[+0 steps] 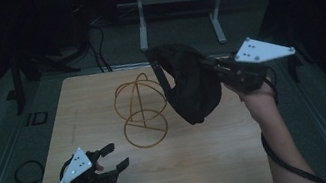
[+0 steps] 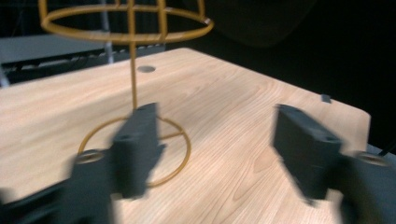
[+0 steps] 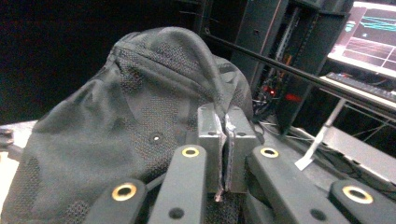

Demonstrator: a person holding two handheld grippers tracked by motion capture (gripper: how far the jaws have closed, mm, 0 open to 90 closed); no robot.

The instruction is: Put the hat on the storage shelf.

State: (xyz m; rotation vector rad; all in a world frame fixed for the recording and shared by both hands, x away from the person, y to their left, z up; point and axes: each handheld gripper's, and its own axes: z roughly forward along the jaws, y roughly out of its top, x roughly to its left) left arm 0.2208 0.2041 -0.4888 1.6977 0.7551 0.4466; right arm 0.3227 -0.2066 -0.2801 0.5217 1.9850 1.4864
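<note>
A: Where's the black cap (image 1: 190, 86)?

B: Pinched in the right gripper (image 1: 207, 65), jaws clamped on its fabric, held aloft just beside the gold wire hat stand (image 1: 141, 110) at the tabletop's (image 1: 214, 163) middle, toward the far right corner.

A: And the left gripper (image 1: 114, 157)?

B: Jaws spread wide and empty, low at the near left corner; the right is nearer the stand's dome.

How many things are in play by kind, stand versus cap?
Gold wire stand: 1, on the wooden table
Black cap: 1, pinched in the right claw
Total: 2
</note>
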